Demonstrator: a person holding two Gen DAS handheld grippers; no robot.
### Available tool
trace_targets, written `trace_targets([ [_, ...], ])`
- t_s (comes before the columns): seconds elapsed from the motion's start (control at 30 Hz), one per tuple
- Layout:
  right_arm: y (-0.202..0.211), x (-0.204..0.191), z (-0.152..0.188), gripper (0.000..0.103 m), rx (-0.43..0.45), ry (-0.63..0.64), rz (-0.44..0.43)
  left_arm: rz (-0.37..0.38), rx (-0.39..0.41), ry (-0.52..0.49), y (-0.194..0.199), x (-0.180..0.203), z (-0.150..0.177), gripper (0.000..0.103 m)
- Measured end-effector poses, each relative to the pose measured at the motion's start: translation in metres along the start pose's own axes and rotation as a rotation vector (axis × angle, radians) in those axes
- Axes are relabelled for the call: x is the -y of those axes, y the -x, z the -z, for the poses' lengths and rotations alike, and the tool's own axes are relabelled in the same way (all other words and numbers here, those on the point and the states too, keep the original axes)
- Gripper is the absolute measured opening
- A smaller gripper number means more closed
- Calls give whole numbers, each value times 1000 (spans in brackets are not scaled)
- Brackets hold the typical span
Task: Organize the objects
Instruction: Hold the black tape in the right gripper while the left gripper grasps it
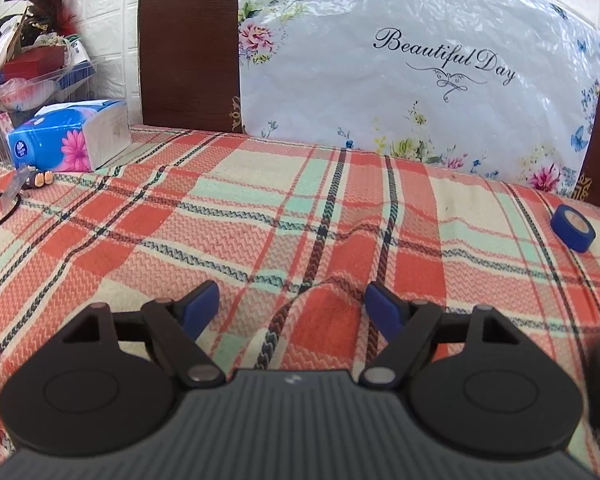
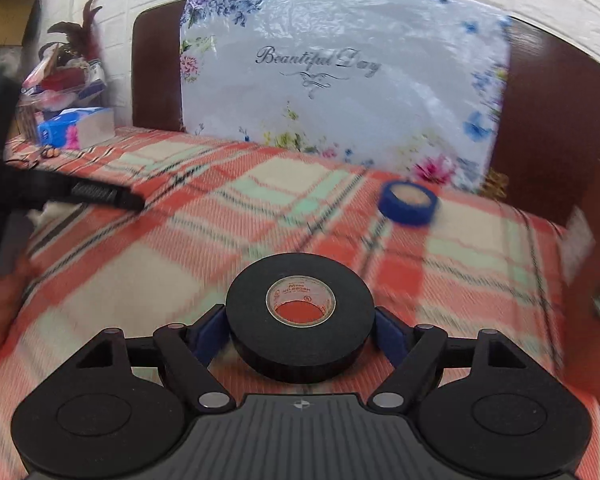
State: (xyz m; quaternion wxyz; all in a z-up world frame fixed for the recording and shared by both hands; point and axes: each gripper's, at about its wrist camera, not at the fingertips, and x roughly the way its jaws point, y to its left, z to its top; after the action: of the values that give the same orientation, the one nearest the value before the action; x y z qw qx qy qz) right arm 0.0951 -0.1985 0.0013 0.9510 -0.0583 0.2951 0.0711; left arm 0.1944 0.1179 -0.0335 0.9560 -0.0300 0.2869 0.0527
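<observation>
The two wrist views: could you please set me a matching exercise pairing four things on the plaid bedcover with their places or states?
Things:
1. black roll of tape
2. blue roll of tape
3. blue floral tissue pack
4. left gripper

Places or states:
A. far left, near the wall
B. open, nothing between its fingers
C. between the right gripper fingers
D. lying free on the plaid bedcover

Pairs: 1-C, 2-D, 3-A, 4-B
</observation>
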Motion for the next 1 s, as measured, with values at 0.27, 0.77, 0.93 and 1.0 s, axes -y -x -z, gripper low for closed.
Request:
trace_targets([
  [0.27,89,27,68,73,-14,-106,103,-52,-33,-105,18,27,7,82],
  [0.77,101,36,79,81,-6,-133,116,551,-334,-274,136,185,41,77],
  [0.93,93,37,75,81,-7,-121,109,540,-417,-320,127,200,60,64],
  [1.0,91,37,74,76,-5,-113,93,529,-394,-358,127,206,63,54],
])
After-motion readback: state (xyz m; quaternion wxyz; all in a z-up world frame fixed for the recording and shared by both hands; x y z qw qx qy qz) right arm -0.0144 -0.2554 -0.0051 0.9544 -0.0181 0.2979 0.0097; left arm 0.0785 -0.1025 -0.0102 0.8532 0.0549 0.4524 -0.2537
